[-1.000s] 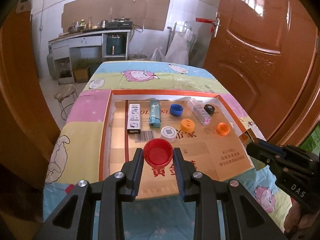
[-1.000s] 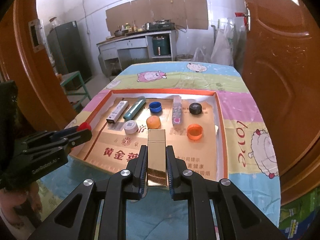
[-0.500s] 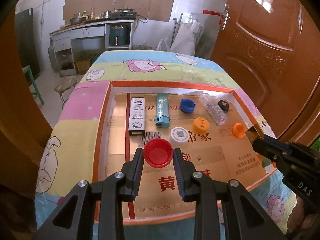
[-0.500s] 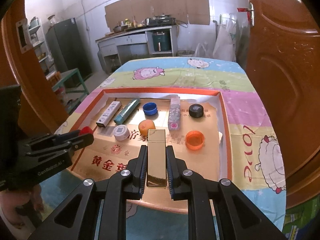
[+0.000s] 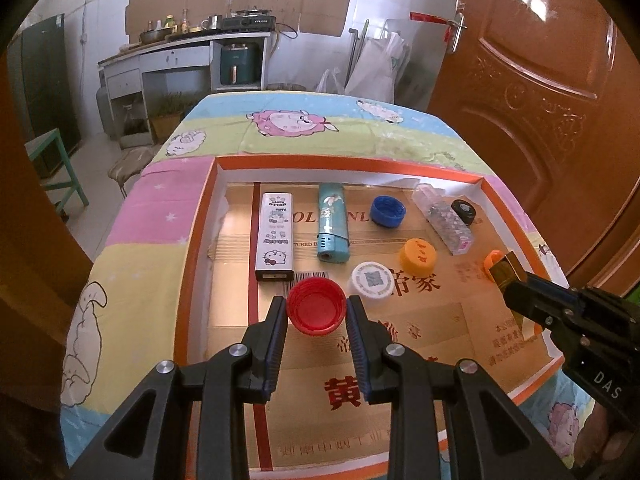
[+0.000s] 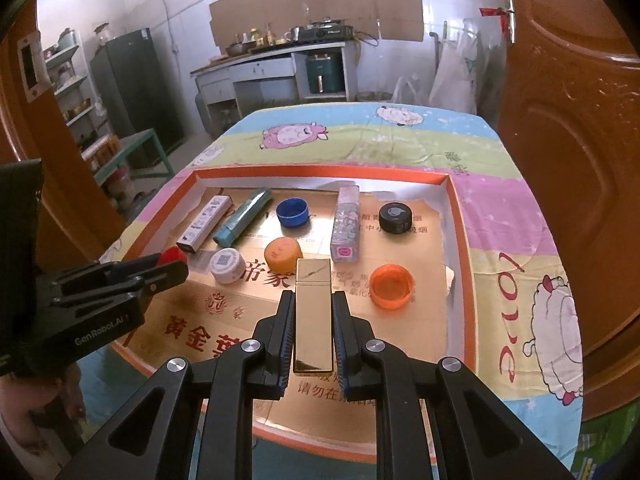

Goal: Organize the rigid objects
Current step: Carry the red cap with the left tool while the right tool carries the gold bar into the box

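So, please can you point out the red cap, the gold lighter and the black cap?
red cap (image 5: 316, 312), left wrist view, on its hollow inside.
gold lighter (image 6: 313, 312), right wrist view, on its top face.
black cap (image 6: 395, 218), right wrist view, on its side wall.

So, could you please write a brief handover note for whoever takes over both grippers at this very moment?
Left gripper: shut on the red cap, held above the tray's near left part.
Right gripper: shut on the gold lighter, above the tray's near middle.
In the orange-rimmed tray: white patterned lighter, teal lighter, clear lighter, plus blue cap, black cap, yellow cap, white cap and orange cap.
Done: eight items laid in the tray.
Left: set down the red cap and gold lighter, probably beside their like items.
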